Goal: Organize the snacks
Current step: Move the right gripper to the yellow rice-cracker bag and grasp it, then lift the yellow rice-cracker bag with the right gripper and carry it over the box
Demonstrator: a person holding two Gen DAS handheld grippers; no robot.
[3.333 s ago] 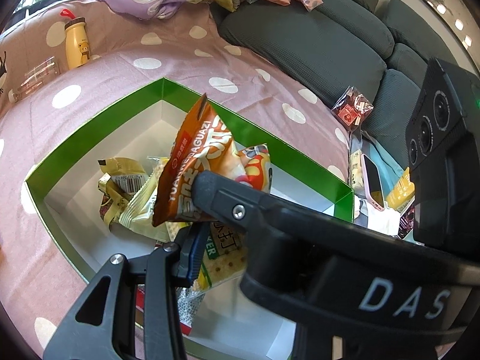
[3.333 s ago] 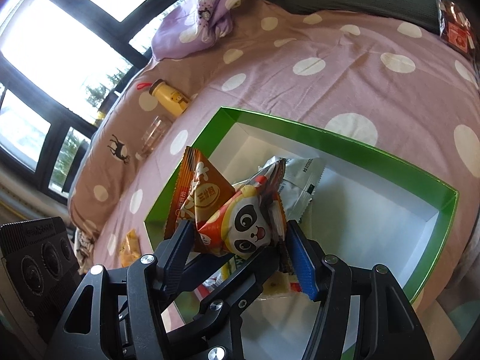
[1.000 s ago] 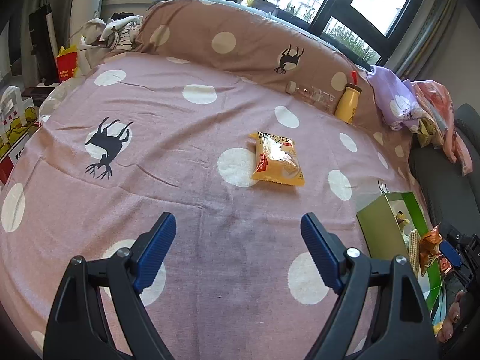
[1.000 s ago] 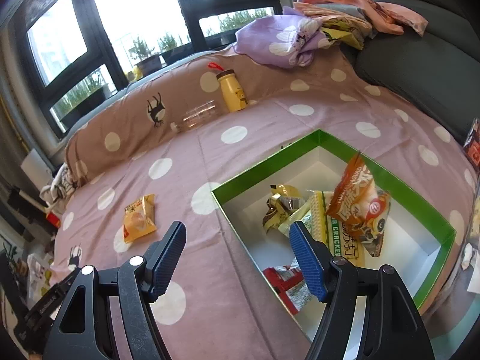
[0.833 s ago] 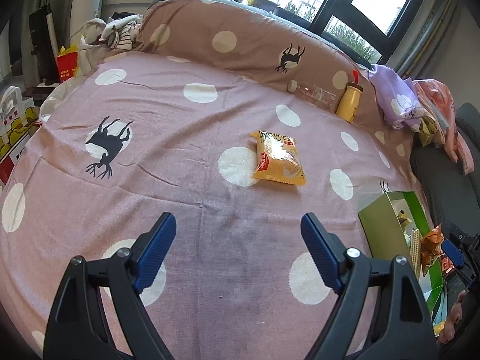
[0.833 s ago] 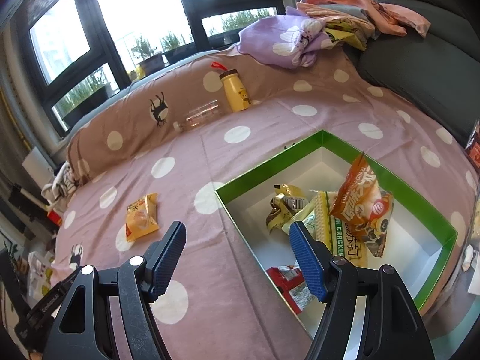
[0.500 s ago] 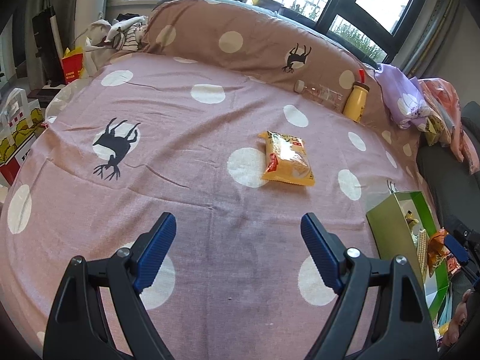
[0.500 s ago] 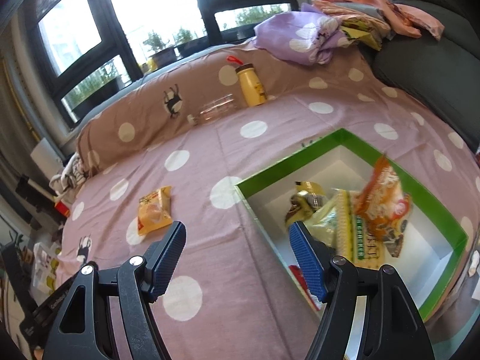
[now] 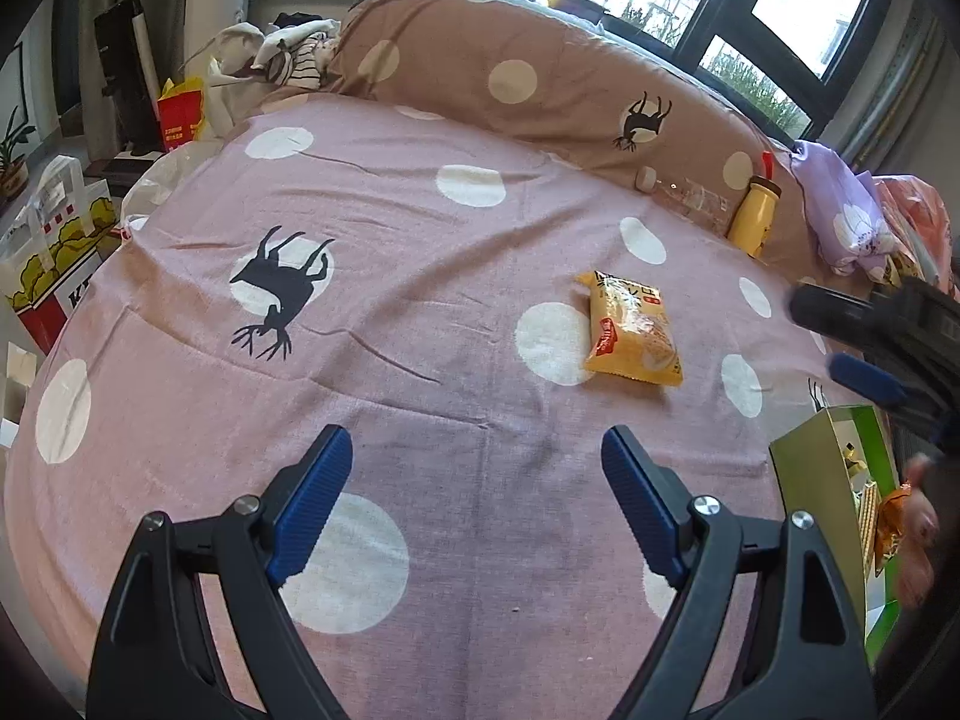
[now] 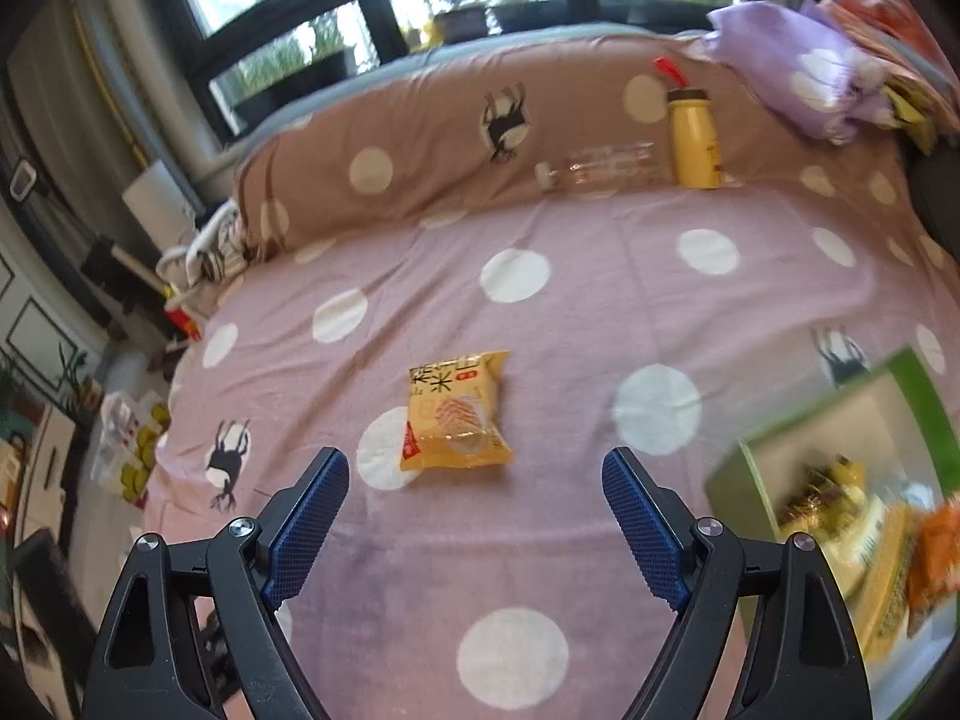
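Observation:
A yellow snack packet (image 9: 631, 330) lies flat on the pink dotted bed cover, apart from both grippers; it also shows in the right wrist view (image 10: 456, 414). The green-rimmed white box (image 10: 912, 372) holds several snack bags at the right; its corner shows in the left wrist view (image 9: 804, 468). My left gripper (image 9: 474, 501) is open and empty above the cover. My right gripper (image 10: 477, 525) is open and empty, with the packet just beyond its fingertips. In the left wrist view the right gripper's fingers (image 9: 864, 381) reach in from the right edge.
A yellow bottle (image 10: 693, 141) and a clear bottle (image 10: 600, 171) lie against the brown dotted bolster (image 10: 480, 138) at the back. A purple cloth heap (image 10: 798, 72) sits at the back right. Bags and boxes (image 9: 54, 264) stand on the floor at the left.
Both grippers let go of their snack bags in the box and opened. The right gripper has swung left from the box toward the yellow packet; the left view shifted slightly.

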